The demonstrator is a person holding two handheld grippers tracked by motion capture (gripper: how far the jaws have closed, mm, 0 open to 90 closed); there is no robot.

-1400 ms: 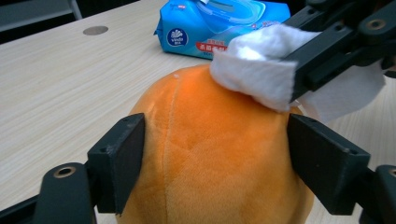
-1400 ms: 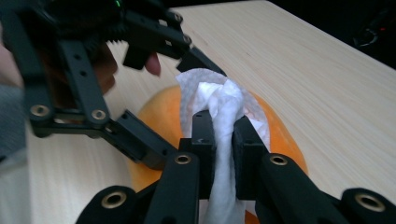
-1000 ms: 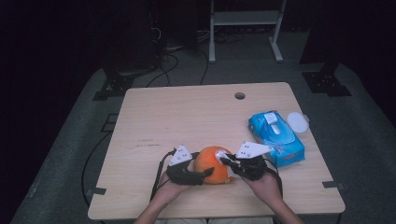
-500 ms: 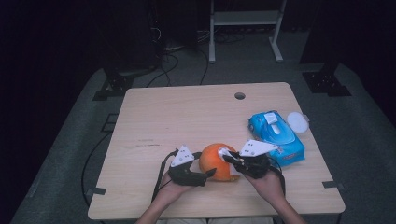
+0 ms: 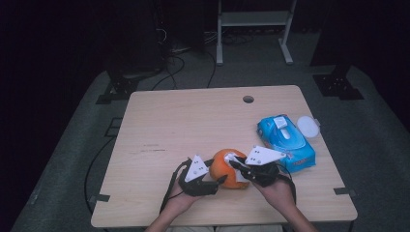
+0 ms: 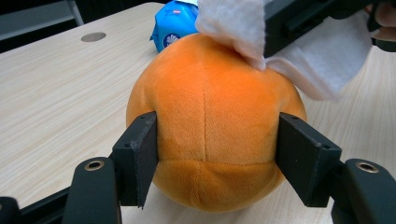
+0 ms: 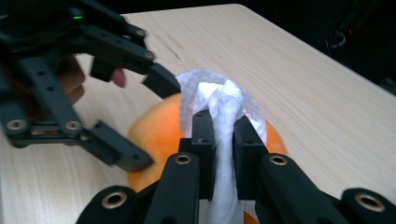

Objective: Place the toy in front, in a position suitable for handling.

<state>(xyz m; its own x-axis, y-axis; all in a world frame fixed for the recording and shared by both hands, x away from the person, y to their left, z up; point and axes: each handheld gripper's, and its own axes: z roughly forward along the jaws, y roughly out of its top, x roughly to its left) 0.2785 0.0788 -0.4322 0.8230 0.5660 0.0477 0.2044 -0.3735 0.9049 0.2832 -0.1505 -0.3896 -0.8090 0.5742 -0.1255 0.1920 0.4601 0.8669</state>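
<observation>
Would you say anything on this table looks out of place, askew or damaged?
Nothing stands out. The orange plush ball sits intact between the left gripper jaws, which have just been closing on it. The right gripper pinches a white wipe against it, and the blue wipe pack lies flat nearby.

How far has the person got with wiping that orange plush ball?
Done: a white wipe is out and pinched in the right gripper.
In hand: the left gripper, jaws just closing, steadies the orange plush ball while the wipe rests on top.
Left: the ball's remaining surface, probably.
</observation>
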